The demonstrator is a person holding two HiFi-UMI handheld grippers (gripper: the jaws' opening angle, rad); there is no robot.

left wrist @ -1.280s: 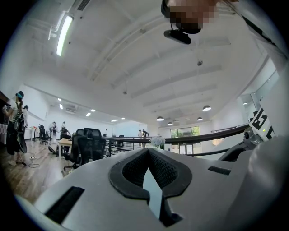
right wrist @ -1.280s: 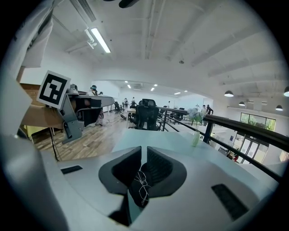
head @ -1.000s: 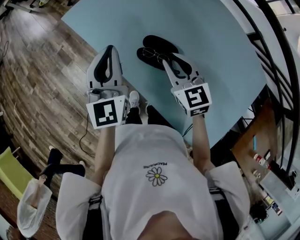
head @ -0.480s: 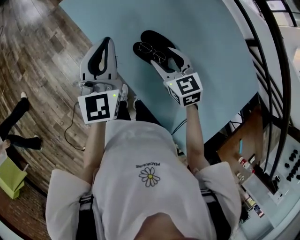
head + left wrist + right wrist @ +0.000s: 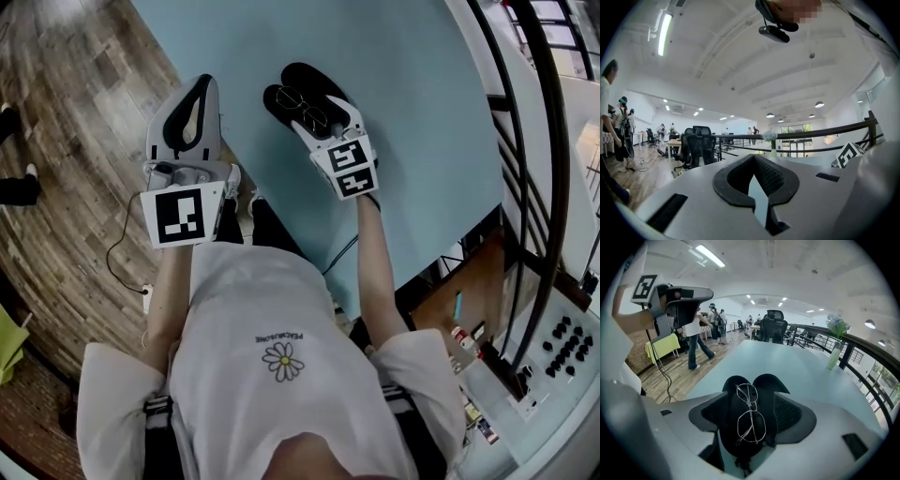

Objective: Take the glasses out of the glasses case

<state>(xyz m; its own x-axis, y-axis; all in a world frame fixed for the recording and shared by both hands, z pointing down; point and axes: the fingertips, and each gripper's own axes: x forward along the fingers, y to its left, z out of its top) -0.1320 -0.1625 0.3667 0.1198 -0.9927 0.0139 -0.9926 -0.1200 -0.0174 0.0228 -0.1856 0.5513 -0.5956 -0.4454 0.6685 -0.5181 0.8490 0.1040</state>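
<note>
The glasses case (image 5: pixel 731 437) lies open on the light blue bench (image 5: pixel 787 362), near its edge. The wire-framed glasses (image 5: pixel 751 420) rest across the case's dark inside, one lens nearer the camera and one farther. The right gripper (image 5: pixel 752 393) has its jaws spread to either side of the case. The glasses therefore sit right between them, slightly left of centre. Whether the pads touch the case's sides cannot be made out.

The left gripper (image 5: pixel 753 157) has its jaws pressed together at the tips and holds nothing. In the head view it hangs over the bench's left edge, beside the case, with bare bench between them.
</note>
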